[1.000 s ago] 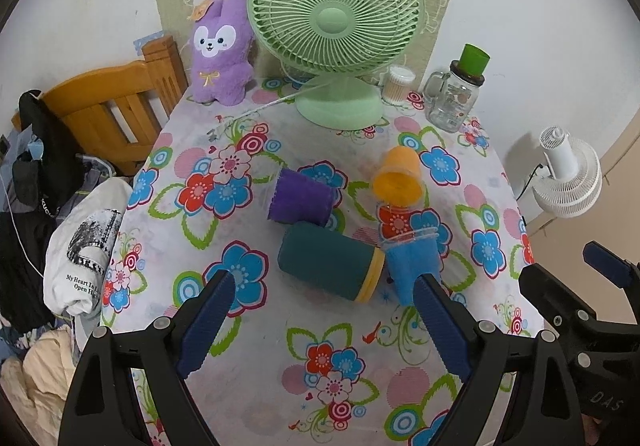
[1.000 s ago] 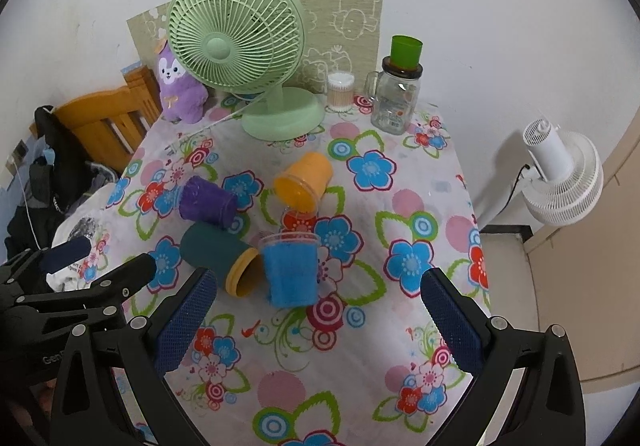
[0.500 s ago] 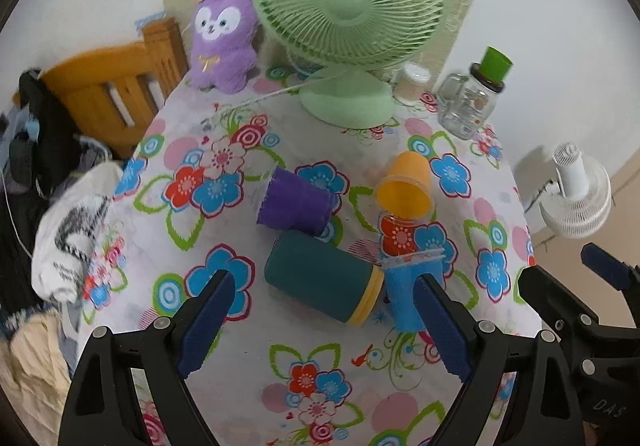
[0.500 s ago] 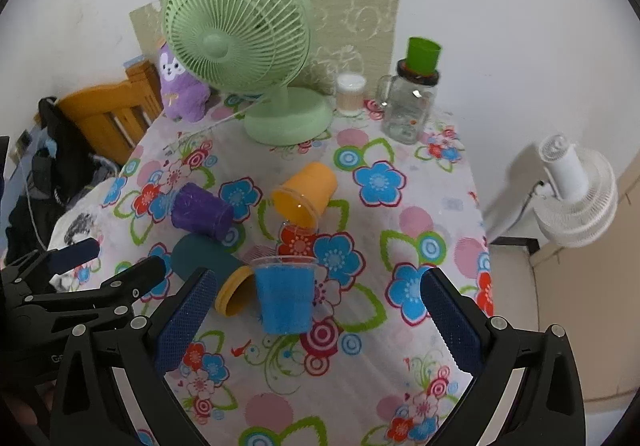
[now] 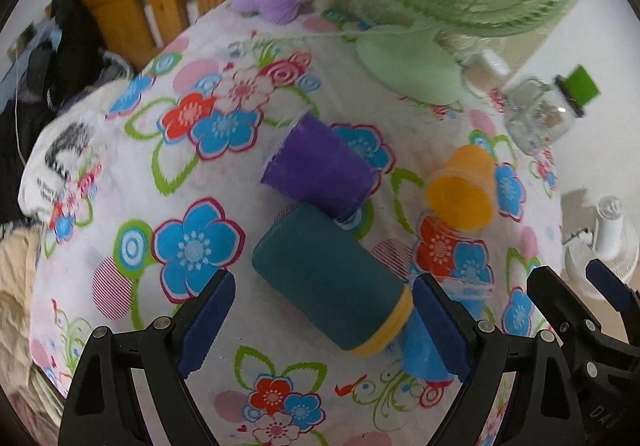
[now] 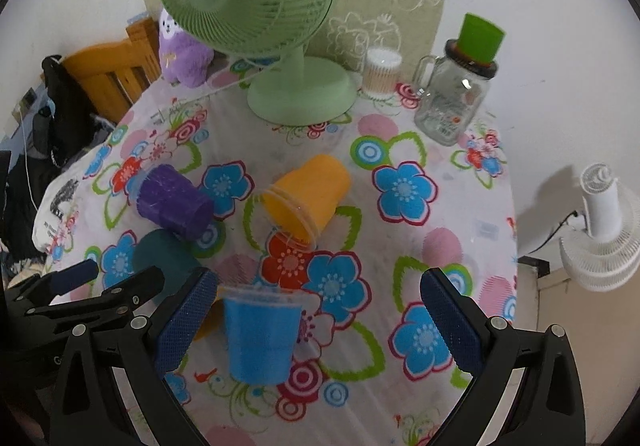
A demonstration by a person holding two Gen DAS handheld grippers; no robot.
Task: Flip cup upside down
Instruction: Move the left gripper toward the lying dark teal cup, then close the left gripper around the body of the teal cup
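Observation:
Several cups are on the flowered tablecloth. A blue cup (image 6: 260, 334) stands upright between my right gripper's open fingers, nearer the left one; the left wrist view shows it (image 5: 424, 350) partly hidden. A dark teal cup with a yellow rim (image 5: 332, 282) lies on its side between my left gripper's open fingers; the right wrist view shows it (image 6: 160, 258) partly hidden. A purple cup (image 5: 320, 170) (image 6: 172, 202) and an orange cup (image 5: 460, 190) (image 6: 308, 194) lie on their sides farther back. My left gripper (image 5: 322, 326) and right gripper (image 6: 316, 326) are both open and empty.
A green desk fan (image 6: 280, 46) stands at the back with a purple plush toy (image 6: 182, 50), a glass jar mug with a green lid (image 6: 460, 94) and a small white container (image 6: 380, 72). A wooden chair (image 5: 148, 2) with clothes is left. A white fan (image 6: 604, 230) is beyond the right edge.
Both grippers have moved forward and lower toward the cups. The teal cup now sits between the left fingers and the blue cup between the right fingers. The cups have not moved.

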